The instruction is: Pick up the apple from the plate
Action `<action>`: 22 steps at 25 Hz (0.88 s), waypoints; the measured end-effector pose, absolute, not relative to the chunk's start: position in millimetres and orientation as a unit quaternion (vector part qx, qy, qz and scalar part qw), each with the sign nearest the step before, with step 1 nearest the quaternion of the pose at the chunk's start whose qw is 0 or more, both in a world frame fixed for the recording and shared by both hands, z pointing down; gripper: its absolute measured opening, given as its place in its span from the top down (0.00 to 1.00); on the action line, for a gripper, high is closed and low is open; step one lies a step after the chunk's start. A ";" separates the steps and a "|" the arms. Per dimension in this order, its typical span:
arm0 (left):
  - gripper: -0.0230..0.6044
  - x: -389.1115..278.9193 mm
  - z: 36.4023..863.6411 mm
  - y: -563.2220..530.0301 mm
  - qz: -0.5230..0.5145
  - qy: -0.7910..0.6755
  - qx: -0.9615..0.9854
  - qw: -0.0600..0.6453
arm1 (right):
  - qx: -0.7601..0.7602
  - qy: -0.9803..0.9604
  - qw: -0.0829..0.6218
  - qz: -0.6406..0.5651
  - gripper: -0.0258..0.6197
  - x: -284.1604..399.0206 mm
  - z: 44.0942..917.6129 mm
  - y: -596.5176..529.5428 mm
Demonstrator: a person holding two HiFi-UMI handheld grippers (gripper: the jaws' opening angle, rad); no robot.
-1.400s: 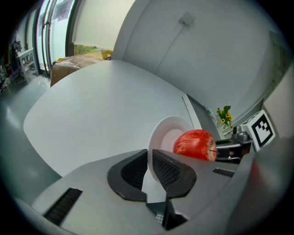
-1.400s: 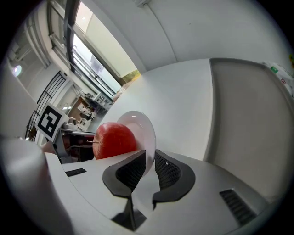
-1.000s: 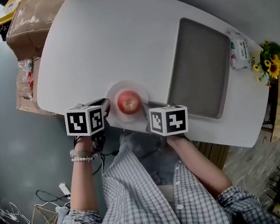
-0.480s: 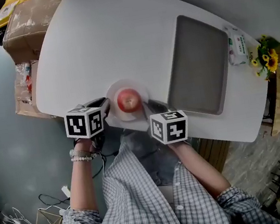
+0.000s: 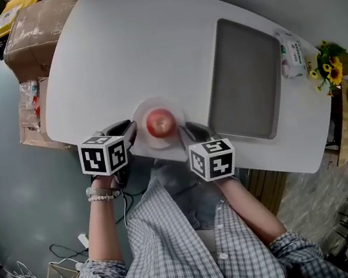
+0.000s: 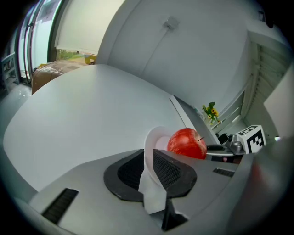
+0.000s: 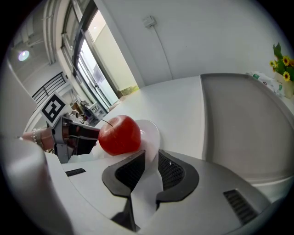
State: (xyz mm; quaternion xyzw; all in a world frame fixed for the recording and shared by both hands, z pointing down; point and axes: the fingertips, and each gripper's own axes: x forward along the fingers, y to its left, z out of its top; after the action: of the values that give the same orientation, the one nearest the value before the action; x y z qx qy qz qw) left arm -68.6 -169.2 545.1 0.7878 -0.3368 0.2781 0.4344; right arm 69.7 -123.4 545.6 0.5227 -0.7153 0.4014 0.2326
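- Left tool (image 6: pixel 148 167): jaws closed onto the rim of the white plate (image 5: pixel 139 116), which sits pinched between the pads. Right tool (image 7: pixel 151 167): the same, clamped on the opposite rim.
- Apple (image 5: pixel 159 123): sits loose on the middle of the plate, stem up, touched by neither tool. Plate lies at the near edge of the white surface (image 5: pixel 146 48).
- Risk 1: neither tool holds the apple. Lifting now would raise plate and fruit together, not the apple off the plate.
- Risk 2: uneven lift on the two rims tilts the plate; a round apple would likely roll off, over the near edge.
- Risk 3: letting go of one rim to reach in leaves the plate on a single pinch; it could pivot or slide.
- Risk 4: apple skin looks smooth; a grip off its widest part could squeeze it out.
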 end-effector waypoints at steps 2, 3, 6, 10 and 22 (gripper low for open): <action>0.90 -71.3 536.4 -170.7 0.264 -0.344 0.795 0.423 | 0.525 -0.722 0.233 0.386 0.85 70.9 540.3 -123.2; 0.89 -72.3 531.5 -170.5 0.261 -0.345 0.801 0.413 | 0.527 -0.724 0.232 0.379 0.85 71.9 536.7 -123.0; 0.90 -72.3 512.6 -169.2 0.250 -0.347 0.821 0.377 | 0.540 -0.730 0.222 0.354 0.85 77.1 519.8 -123.9; 0.91 -66.9 473.4 -173.3 0.221 -0.366 0.853 0.299 | 0.550 -0.749 0.208 0.307 0.85 85.0 484.8 -128.0; 0.95 -6.8 350.3 -153.5 0.141 -0.283 0.934 0.166 | 0.592 -0.784 0.126 0.135 0.90 98.3 351.2 -129.3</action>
State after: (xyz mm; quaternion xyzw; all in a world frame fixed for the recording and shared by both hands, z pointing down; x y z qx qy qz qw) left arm -6.8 -153.5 350.3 0.9341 -0.2830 0.1410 0.1660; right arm 98.3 -129.3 351.2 0.5923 -0.7842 0.1354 0.1260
